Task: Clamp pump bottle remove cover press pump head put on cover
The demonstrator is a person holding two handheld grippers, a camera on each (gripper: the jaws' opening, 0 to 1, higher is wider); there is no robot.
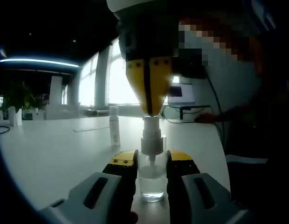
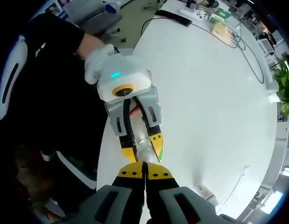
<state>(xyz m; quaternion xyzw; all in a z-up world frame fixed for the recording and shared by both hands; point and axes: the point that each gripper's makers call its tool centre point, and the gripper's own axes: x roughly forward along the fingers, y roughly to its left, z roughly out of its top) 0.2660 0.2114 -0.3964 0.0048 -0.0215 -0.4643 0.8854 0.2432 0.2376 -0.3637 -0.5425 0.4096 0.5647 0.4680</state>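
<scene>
We see a wide white surface (image 1: pixel 51 149) reaching back toward tall bright windows (image 1: pixel 119 79). A potted green plant (image 1: pixel 14 98) stands at its far left edge, with a lit ceiling strip (image 1: pixel 37 62) curving overhead. Near the windows we make out a monitor (image 1: pixel 181 92) on a stand. In the right gripper view, a black cable (image 2: pixel 237 39) trails across the surface's far end, beside a green box (image 2: pixel 222 14) and a white controller-like device (image 2: pixel 196 15). A leafy plant (image 2: pixel 285 86) sits at the right edge.
</scene>
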